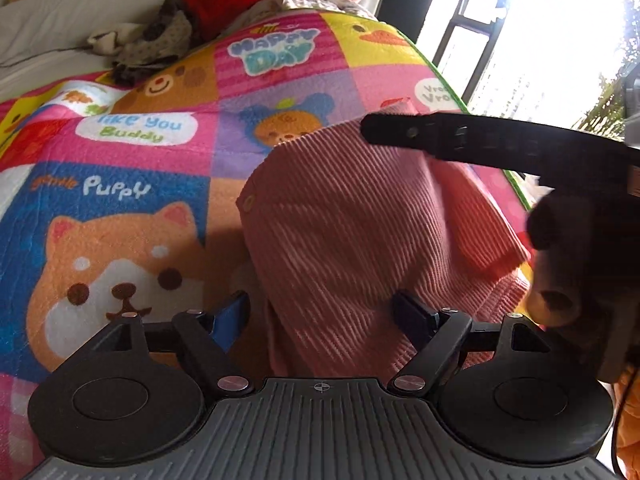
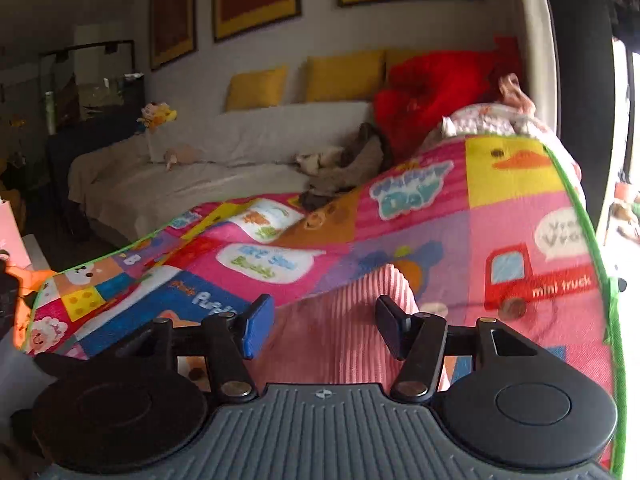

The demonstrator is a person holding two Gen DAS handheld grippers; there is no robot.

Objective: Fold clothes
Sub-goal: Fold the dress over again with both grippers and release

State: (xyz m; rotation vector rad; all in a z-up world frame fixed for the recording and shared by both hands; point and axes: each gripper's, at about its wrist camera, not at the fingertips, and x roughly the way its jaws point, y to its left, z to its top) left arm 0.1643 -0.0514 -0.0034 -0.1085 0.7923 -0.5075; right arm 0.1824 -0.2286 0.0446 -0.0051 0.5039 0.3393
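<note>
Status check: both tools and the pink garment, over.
Left tool open, astride pink ribbed garment. Right tool open over it. Garment on cartoon blanket. Nothing in the way.

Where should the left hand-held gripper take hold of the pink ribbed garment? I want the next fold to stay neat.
Judging by its pose, grip the pink ribbed garment at its left edge near the button. Bring the left hand-held gripper in from the left, low over the cartoon blanket; that edge lies flat and exposed, while the right hand-held gripper's finger crosses the far right corner.

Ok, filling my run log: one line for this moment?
fold clothes | pink ribbed garment on cartoon mat | left gripper open | right gripper open, both over garment
</note>
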